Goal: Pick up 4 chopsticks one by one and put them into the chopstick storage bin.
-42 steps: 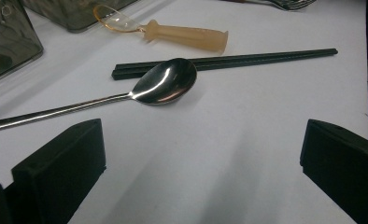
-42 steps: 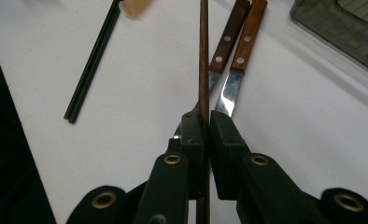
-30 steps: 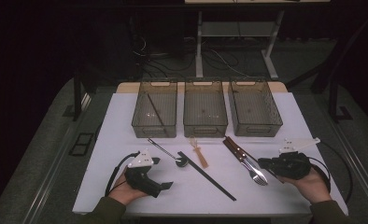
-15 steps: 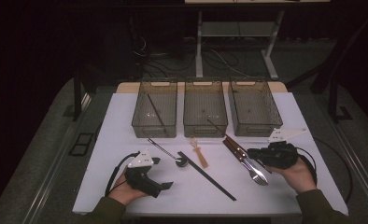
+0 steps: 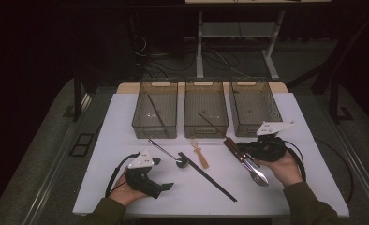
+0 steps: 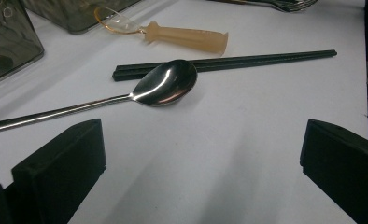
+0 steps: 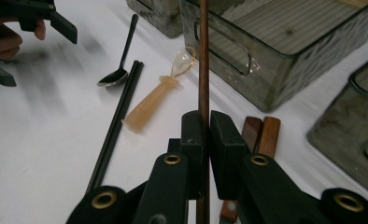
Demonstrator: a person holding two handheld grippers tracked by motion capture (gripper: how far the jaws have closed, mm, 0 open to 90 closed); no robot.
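My right gripper [image 5: 246, 149] [image 7: 206, 122] is shut on a thin brown wooden chopstick [image 7: 203, 60]. The chopstick [image 5: 211, 123] reaches from the jaws up and left over the front rim of the middle bin [image 5: 206, 132]. Just under that gripper lie a wood-handled fork and knife [image 5: 248, 164]. My left gripper [image 5: 163, 173] [image 6: 201, 154] rests on the table at the front left, jaws wide open with nothing between them. Ahead of it lie a metal spoon [image 6: 166, 84] [image 5: 180, 162] and a pair of black chopsticks [image 6: 247, 60] [image 5: 206, 176].
Three clear bins stand in a row at the back; the left bin [image 5: 154, 132] holds a dark stick [image 5: 157, 112], and the right bin [image 5: 255, 127] is behind the right hand. A small beige-handled scoop [image 5: 199, 153] [image 7: 152, 105] lies between the spoon and the knife.
The right hand has moved left and a little away from the person, carrying the brown chopstick toward the middle bin. The left gripper has stayed where it was.
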